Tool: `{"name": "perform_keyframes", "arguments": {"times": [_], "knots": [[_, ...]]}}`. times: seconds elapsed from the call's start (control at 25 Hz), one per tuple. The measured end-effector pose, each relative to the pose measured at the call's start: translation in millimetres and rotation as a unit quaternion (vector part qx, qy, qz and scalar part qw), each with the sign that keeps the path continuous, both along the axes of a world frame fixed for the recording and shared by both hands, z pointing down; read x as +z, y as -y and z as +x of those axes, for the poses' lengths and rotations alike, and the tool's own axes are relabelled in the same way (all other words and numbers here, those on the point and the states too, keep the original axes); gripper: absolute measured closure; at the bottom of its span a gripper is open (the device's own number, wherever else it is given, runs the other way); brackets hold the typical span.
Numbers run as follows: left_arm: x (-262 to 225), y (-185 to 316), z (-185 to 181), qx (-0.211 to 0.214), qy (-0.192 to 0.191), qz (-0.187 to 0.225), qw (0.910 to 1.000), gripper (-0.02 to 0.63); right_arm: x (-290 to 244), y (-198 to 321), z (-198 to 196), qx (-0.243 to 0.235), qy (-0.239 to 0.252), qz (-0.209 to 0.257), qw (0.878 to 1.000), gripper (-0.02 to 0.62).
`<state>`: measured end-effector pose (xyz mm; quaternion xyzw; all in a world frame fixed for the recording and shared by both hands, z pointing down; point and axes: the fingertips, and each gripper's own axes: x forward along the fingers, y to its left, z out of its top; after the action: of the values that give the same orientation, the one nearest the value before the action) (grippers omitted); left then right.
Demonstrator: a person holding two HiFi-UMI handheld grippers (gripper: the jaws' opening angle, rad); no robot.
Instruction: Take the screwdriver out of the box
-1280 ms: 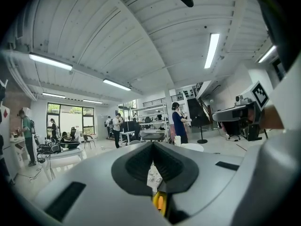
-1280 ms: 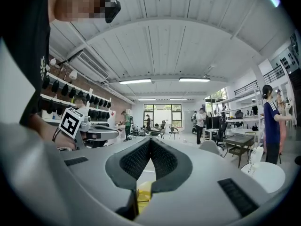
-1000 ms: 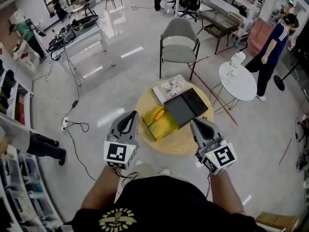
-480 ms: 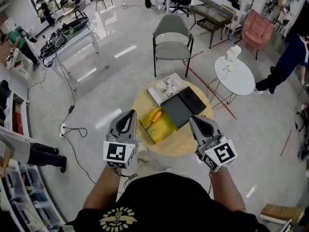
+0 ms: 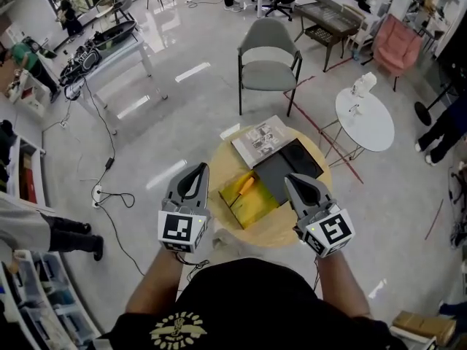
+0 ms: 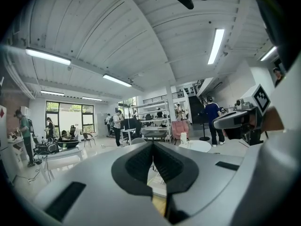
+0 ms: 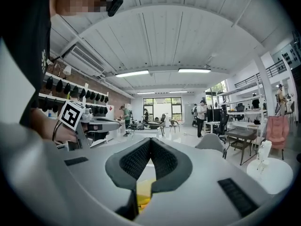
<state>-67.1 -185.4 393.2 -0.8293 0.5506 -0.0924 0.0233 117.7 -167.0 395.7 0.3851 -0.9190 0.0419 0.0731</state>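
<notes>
An open yellow box (image 5: 252, 204) lies on the round wooden table (image 5: 281, 228), its black lid (image 5: 288, 168) spread out behind it. The screwdriver (image 5: 244, 187), with an orange handle, rests inside the box at its far left. In the head view my left gripper (image 5: 198, 168) hovers just left of the box, over the table's edge, and my right gripper (image 5: 292, 179) hovers at the box's right side. Both are shut and hold nothing. In the right gripper view the shut right gripper (image 7: 151, 140) shows the yellow box (image 7: 140, 192) below its jaws. The left gripper (image 6: 152, 144) also shows its pads meeting.
A printed booklet (image 5: 260, 137) lies at the table's far edge. A grey chair (image 5: 268, 64) stands beyond the table, and a small white round table (image 5: 365, 120) to the right. Cables (image 5: 109, 188) trail on the floor at the left. People stand farther off.
Both grippers have moved forward, closer to the box, still shut. The person in blue at the right has walked off towards the right edge.
</notes>
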Motion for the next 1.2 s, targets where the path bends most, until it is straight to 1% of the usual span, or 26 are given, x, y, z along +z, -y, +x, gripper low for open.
{"name": "perform_keyframes", "arguments": {"times": [0.12,0.32,0.52,0.88,1.2], "knots": [[3,12,-16,-0.010,0.001,-0.003,0.9999,0.589,13,15,-17,-0.012,-0.002,-0.012,1.000,0.580],[14,29,-42,-0.029,0.000,-0.018,0.9994,0.589,33,38,-43,-0.027,-0.007,-0.034,0.999,0.580],[25,48,-47,-0.024,0.004,-0.029,0.9993,0.589,46,60,-59,-0.028,-0.010,-0.053,0.998,0.580],[43,76,-42,0.002,0.015,-0.049,0.9987,0.589,98,83,-59,-0.006,-0.025,-0.097,0.995,0.580],[54,98,-43,0.016,0.015,-0.053,0.9984,0.589,145,96,-56,0.020,-0.047,-0.144,0.988,0.580]]}}
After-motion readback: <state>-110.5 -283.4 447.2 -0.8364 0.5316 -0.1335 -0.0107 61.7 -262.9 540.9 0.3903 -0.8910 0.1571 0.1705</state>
